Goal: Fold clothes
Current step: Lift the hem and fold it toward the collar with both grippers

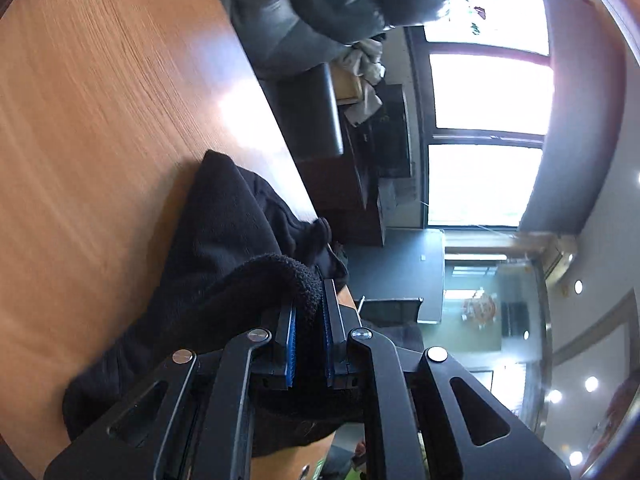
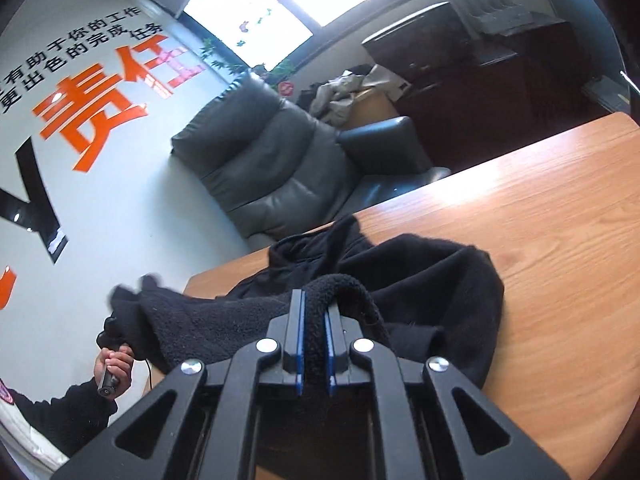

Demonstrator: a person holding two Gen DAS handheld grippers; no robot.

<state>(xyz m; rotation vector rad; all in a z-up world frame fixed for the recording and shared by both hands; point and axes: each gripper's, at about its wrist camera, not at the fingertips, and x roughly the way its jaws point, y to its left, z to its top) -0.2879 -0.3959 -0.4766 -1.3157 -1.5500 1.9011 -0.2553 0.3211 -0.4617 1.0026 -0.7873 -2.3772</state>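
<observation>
That black fleece (image 2: 420, 280) is soft and floppy — half heaped on the desk (image 2: 560, 208), half strung between the left gripper (image 1: 311, 316) and right gripper (image 2: 315, 316). Both jaws are pinched nearly closed on its thick hem, which looks grippy, not slippery.

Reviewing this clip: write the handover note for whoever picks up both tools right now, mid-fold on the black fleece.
Left tool: shut on a thick edge of the black fleece garment.
Right tool: shut on another edge of the same garment.
Garment: bunched and rumpled near the edge of the wooden table, one end hanging past the table edge toward the person's hand.
Done: both edges gripped; no neat fold visible yet.
Left: spread it flat on the table, fold it, release. A pile of other clothes lies beyond the grey armchair.
</observation>
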